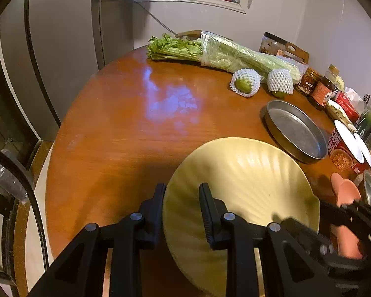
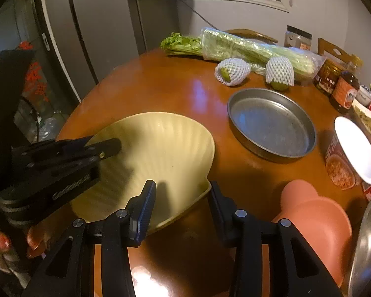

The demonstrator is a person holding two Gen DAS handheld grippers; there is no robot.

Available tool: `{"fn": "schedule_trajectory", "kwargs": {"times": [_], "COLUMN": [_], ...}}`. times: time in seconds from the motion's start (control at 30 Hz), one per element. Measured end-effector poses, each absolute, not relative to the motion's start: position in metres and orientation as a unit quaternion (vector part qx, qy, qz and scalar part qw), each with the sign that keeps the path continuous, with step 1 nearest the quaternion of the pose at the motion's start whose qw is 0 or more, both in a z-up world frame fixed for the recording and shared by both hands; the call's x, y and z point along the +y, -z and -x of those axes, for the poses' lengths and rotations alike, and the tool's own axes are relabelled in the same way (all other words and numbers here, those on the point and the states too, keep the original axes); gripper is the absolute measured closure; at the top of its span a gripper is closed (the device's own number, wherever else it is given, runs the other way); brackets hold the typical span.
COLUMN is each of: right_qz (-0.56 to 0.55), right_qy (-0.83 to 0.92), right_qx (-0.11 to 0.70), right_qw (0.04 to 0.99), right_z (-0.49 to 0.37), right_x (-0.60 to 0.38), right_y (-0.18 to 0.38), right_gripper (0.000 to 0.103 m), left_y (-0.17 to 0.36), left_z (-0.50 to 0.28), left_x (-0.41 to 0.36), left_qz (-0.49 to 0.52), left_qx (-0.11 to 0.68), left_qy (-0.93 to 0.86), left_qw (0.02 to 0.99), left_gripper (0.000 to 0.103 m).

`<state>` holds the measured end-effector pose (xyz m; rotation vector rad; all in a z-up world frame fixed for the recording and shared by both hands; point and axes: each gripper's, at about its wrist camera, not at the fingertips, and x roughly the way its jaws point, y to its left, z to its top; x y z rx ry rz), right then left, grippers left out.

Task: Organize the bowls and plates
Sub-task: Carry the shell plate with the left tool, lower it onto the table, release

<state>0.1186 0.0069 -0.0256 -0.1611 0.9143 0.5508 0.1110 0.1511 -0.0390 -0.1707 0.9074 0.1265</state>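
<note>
Both grippers are straddling the shell plate (image 2: 160, 153) rim on the table (image 1: 116, 128): left gripper (image 1: 183, 212) and right gripper (image 2: 183, 208) spread wide, nothing pinched. Metal pan (image 2: 272, 123) and pink bowl (image 2: 316, 220) are sitting unstacked; barely started.

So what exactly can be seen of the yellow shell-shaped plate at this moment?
The yellow shell-shaped plate is pale, glossy, fan-ribbed and empty, maybe ceramic or plastic. It looks tilted over the wooden table. The left gripper and the right gripper each straddle its rim, open. Whether the fingers touch it is unclear. The metal pan lies apart.
</note>
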Motion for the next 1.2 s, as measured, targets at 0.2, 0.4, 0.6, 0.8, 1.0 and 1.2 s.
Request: {"fn": "schedule_trajectory", "kwargs": {"times": [0.2, 0.4, 0.6, 0.8, 1.0, 1.2], "right_qz": [0.071, 0.059, 0.047, 0.031, 0.029, 0.019], "right_qy": [-0.269, -0.257, -0.237, -0.207, -0.164, -0.131], "right_qx": [0.444, 0.435, 0.417, 0.386, 0.354, 0.339], "right_qw": [0.852, 0.861, 0.876, 0.899, 0.92, 0.931], "right_z": [-0.117, -0.117, -0.115, -0.104, -0.085, -0.065], "right_x": [0.007, 0.001, -0.012, -0.038, -0.069, -0.103], "right_y": [0.032, 0.027, 0.013, -0.008, -0.029, -0.044], "right_gripper": [0.057, 0.057, 0.051, 0.046, 0.045, 0.042], "left_y": [0.041, 0.036, 0.023, 0.002, -0.016, -0.035], "left_z": [-0.112, -0.112, -0.109, -0.101, -0.091, -0.083], "left_x": [0.154, 0.156, 0.16, 0.158, 0.142, 0.119], "left_qz": [0.087, 0.085, 0.084, 0.086, 0.079, 0.071], "left_qx": [0.436, 0.429, 0.417, 0.395, 0.379, 0.363], "left_qy": [-0.058, -0.064, -0.068, -0.057, -0.036, -0.012], "left_qw": [0.894, 0.897, 0.902, 0.913, 0.921, 0.929], "left_gripper": [0.071, 0.056, 0.055, 0.053, 0.052, 0.051]}}
